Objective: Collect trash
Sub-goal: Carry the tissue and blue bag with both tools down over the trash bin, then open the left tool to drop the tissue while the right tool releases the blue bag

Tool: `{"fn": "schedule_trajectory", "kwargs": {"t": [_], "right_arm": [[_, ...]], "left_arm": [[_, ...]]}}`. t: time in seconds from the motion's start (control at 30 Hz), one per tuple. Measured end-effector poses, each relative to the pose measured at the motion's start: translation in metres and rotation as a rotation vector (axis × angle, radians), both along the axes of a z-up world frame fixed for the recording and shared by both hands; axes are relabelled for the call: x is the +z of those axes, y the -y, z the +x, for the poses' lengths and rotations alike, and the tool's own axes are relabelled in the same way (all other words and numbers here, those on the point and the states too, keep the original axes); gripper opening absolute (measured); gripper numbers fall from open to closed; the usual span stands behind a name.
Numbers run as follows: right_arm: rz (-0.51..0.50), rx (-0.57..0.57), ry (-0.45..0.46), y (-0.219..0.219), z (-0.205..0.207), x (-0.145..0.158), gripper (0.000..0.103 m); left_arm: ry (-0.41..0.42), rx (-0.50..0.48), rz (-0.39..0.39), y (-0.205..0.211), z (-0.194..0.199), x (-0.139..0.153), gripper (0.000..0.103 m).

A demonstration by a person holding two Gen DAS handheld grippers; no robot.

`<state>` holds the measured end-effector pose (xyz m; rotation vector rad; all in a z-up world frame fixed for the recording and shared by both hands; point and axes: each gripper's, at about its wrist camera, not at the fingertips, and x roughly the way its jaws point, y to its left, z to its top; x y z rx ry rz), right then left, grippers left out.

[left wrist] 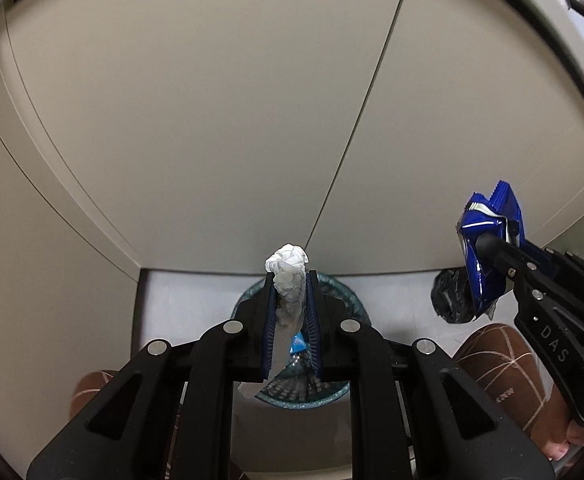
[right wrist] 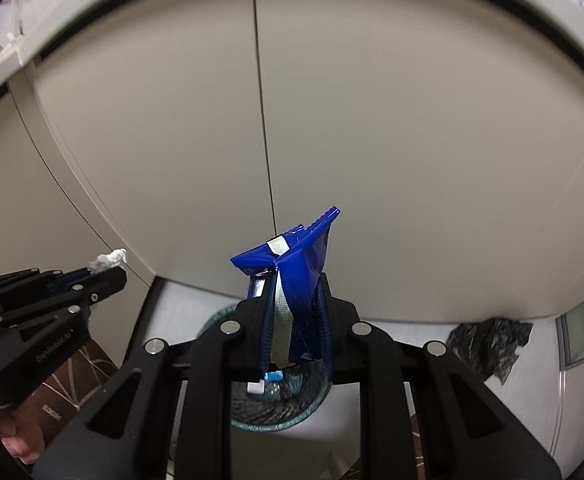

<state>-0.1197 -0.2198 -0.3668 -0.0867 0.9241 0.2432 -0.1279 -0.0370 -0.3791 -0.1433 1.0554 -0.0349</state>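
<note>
My left gripper (left wrist: pixel 290 280) is shut on a crumpled white tissue (left wrist: pixel 288 268) and holds it above a round mesh waste bin (left wrist: pixel 332 394) on the floor. The bin holds small scraps, one of them light blue (left wrist: pixel 298 343). My right gripper (right wrist: pixel 292 280) is shut on a shiny blue foil wrapper (right wrist: pixel 296 264) above the same bin (right wrist: pixel 280 420). Each gripper shows in the other's view: the right one with the wrapper (left wrist: pixel 488 240) at the right, the left one with the tissue (right wrist: pixel 110 260) at the left.
Beige cabinet doors (left wrist: pixel 212 120) stand right behind the bin. A crumpled black plastic bag (right wrist: pixel 488 342) lies on the white floor to the right; it also shows in the left wrist view (left wrist: pixel 450 296). The person's brown slippers (left wrist: pixel 500 364) are beside the bin.
</note>
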Motion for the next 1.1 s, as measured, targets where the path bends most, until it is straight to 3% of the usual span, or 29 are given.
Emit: {"fn": "schedule_trajectory", "kwargs": {"t": [0.53, 0.67, 0.77, 0.93, 1.1], "right_arm": [[-0.021, 0.004, -0.177, -0.006, 0.027, -0.102, 0.018], [-0.017, 0.012, -0.223, -0.009, 0.033, -0.128, 0.018], [-0.027, 0.025, -0.274, -0.011, 0.035, -0.151, 0.018], [-0.025, 0.034, -0.288, -0.013, 0.038, -0.162, 0.018], [-0.02, 0.02, -0.309, -0.005, 0.042, -0.17, 0.018]], "left_arm": [[-0.153, -0.002, -0.017, 0.0, 0.029, -0.109, 0.013], [-0.175, -0.012, -0.056, 0.0, 0.034, -0.134, 0.013], [-0.242, -0.037, -0.008, 0.006, 0.04, -0.162, 0.013], [-0.305, -0.039, -0.058, 0.009, 0.051, -0.19, 0.013], [-0.334, -0.068, -0.06, 0.018, 0.05, -0.202, 0.016]]}}
